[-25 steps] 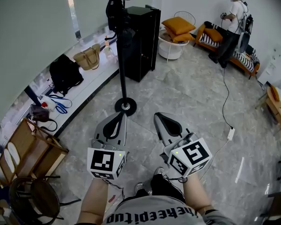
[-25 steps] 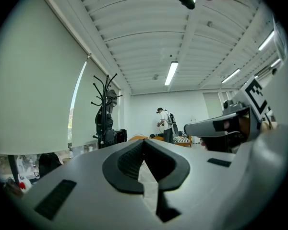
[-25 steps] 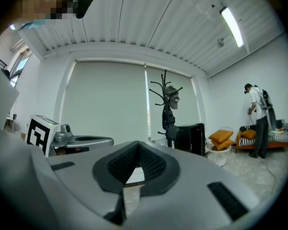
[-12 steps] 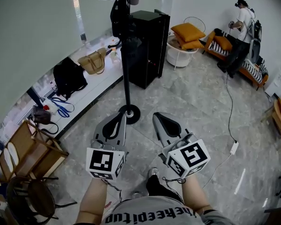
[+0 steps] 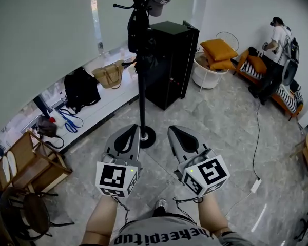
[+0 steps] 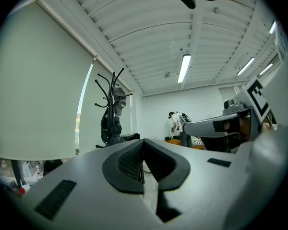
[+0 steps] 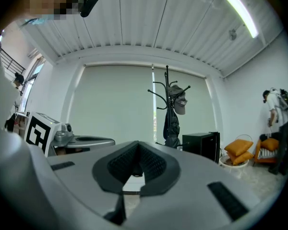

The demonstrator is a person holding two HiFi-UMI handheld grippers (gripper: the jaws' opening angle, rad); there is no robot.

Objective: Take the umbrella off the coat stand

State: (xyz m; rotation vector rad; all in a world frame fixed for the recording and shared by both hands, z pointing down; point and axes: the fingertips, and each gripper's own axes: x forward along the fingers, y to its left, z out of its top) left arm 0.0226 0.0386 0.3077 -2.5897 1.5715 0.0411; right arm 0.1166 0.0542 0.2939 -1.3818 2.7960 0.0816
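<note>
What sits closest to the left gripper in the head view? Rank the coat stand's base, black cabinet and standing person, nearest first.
From the left gripper:
1. Coat stand's base, on the floor just right of its tip.
2. Black cabinet, beyond, by the wall.
3. Standing person, far right corner.

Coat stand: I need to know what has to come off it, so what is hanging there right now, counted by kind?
Grey cap: 1
Black folded umbrella: 1
Total: 2 things hanging on the black coat stand, as far as the views show.
</note>
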